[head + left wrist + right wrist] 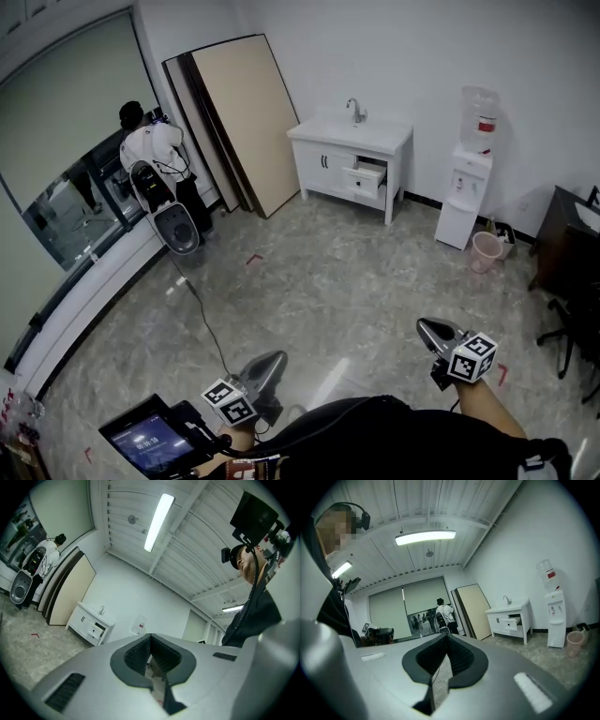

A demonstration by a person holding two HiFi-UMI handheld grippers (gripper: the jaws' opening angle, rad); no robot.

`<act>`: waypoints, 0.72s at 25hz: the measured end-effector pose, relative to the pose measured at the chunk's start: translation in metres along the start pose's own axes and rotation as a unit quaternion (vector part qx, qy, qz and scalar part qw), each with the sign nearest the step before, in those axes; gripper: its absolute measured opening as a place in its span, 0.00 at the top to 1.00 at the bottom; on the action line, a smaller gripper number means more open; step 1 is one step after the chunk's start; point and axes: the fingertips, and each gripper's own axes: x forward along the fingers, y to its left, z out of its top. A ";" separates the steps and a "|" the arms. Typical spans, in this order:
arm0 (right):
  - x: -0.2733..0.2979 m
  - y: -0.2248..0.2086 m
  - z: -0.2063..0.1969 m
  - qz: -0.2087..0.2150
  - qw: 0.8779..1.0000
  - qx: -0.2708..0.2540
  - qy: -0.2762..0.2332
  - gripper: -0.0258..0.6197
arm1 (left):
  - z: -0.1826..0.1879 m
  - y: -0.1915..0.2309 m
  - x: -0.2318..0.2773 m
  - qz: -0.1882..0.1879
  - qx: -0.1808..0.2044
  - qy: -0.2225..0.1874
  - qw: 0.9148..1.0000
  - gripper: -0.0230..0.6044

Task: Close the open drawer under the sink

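Both clenched, empty: left claw (275, 359) & right claw (427, 327), well apart from open drawer (367, 178); water dispenser (466, 187), bin (486, 251) near its right.

A water dispenser (466, 183) stands at one o'clock, a pink bin (487, 250) just beside its foot. Large boards (246, 122) lean against the wall at eleven o'clock. A person (150, 150) stands by the window (66, 141) at ten o'clock.

This room holds one white sink cabinet (349, 155) with one open drawer (366, 178) and one faucet (356, 111). There is one water dispenser (465, 192), one pink bin (486, 251) and one person (150, 150). Two grippers show: the left gripper (278, 356) and the right gripper (424, 325).
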 end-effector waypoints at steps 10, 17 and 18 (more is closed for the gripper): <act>0.120 0.022 0.021 -0.023 0.999 -0.025 -0.004 0.96 | 0.060 0.121 -0.013 -0.023 -0.003 -0.007 1.000 0.96; 0.234 0.056 0.039 -0.018 0.999 -0.036 -0.008 0.96 | 0.122 0.219 -0.039 -0.029 0.006 -0.009 1.000 0.96; 0.247 0.057 0.038 -0.019 0.999 -0.035 -0.007 0.96 | 0.128 0.232 -0.042 -0.027 0.007 -0.009 1.000 0.96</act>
